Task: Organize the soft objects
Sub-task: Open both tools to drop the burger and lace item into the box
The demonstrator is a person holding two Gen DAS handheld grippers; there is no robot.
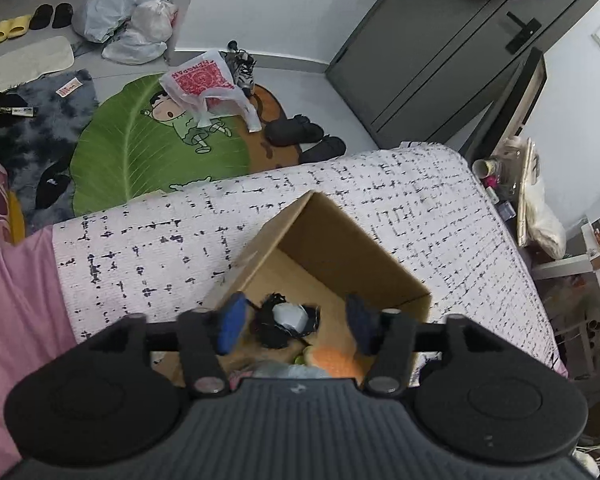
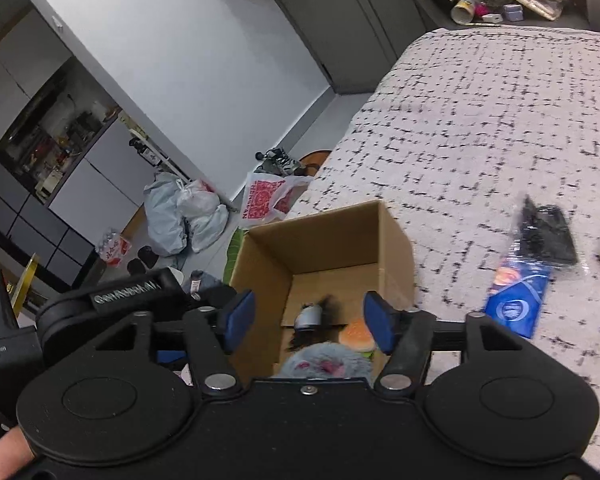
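Observation:
An open cardboard box (image 1: 340, 240) stands on the bed; it also shows in the right wrist view (image 2: 324, 240). Inside lie a black-and-white fuzzy toy (image 1: 286, 320) (image 2: 310, 316), an orange burger-shaped plush (image 1: 334, 360) (image 2: 356, 336) and a grey furry plush with pink marks (image 2: 324, 364). My left gripper (image 1: 296, 324) is open and empty above the box. My right gripper (image 2: 310, 318) is open and empty above the box, with the grey plush just below its body. The left gripper's body (image 2: 112, 300) shows at the box's left side.
The bed cover (image 1: 148, 248) is white with black dashes. A blue packet (image 2: 518, 300) and a black item in clear wrap (image 2: 544, 236) lie on the bed right of the box. Floor holds a green leaf rug (image 1: 148, 148), plastic bags (image 1: 128, 12) and slippers (image 1: 296, 132).

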